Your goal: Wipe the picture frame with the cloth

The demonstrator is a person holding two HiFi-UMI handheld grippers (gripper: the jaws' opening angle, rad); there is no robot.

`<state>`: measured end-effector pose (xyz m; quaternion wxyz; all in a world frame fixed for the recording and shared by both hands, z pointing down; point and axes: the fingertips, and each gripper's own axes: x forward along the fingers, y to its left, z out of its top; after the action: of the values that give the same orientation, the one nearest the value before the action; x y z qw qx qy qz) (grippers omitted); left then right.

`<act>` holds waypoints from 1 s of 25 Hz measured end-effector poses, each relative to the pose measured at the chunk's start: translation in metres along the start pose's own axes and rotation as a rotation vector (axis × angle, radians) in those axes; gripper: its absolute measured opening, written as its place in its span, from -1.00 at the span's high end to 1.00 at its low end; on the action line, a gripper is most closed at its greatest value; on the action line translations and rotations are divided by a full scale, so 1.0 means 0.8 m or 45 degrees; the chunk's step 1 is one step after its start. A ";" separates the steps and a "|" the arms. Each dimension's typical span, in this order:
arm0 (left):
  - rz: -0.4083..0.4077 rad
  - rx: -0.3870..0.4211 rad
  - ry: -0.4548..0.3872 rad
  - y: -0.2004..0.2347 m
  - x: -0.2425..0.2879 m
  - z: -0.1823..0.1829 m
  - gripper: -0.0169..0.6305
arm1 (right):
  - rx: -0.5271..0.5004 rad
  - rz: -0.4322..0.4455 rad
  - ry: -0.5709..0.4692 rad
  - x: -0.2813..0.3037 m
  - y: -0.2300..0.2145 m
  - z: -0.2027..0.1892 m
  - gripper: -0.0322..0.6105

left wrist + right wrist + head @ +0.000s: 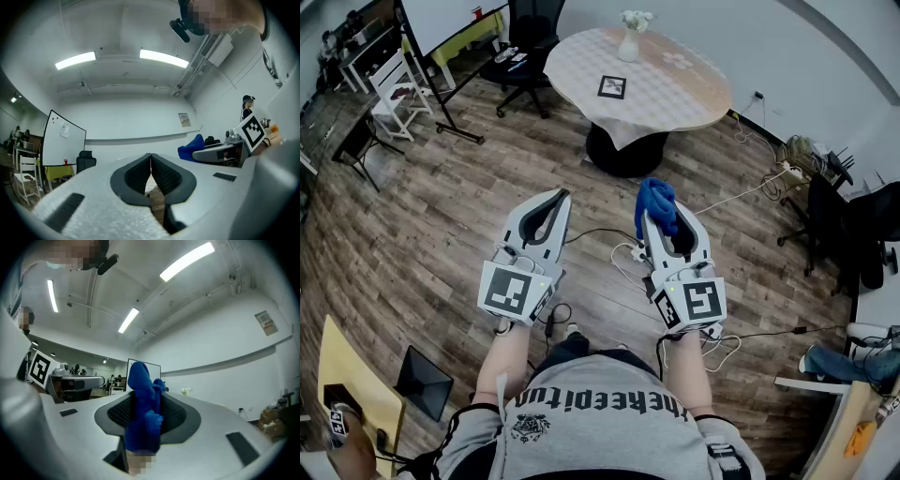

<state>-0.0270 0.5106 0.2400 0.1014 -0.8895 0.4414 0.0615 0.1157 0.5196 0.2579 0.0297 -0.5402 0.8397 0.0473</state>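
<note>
Two hand-held tools, one in each hand: the left tool [555,197] and the right tool [664,217]. Two marker cubes, one on each tool: the left cube [517,291] and the right cube [694,305]. One blue cloth [656,199]. One round worktop [680,94], with one white vase [628,45] and one picture frame [612,87] on it. Two black office chairs: the far chair [525,42] and the right-side chair [820,220]. One whiteboard [441,23] on a stand. The left gripper view shows two ceiling strip lights: the left light [76,60] and the right light [164,57].
</note>
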 end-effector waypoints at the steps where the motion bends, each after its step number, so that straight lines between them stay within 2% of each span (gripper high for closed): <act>1: -0.001 0.000 0.000 0.001 0.000 0.000 0.90 | 0.004 -0.005 -0.001 0.000 0.000 0.000 0.44; 14: -0.023 -0.008 -0.004 0.026 -0.002 -0.005 0.90 | -0.001 -0.019 0.004 0.022 0.016 -0.005 0.44; 25: -0.054 -0.010 -0.008 0.064 -0.003 -0.018 0.90 | 0.065 -0.093 -0.017 0.044 0.025 -0.016 0.44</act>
<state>-0.0693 0.4790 0.2481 0.1004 -0.8989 0.4217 0.0639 0.0834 0.4947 0.2683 0.0507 -0.5694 0.8200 0.0284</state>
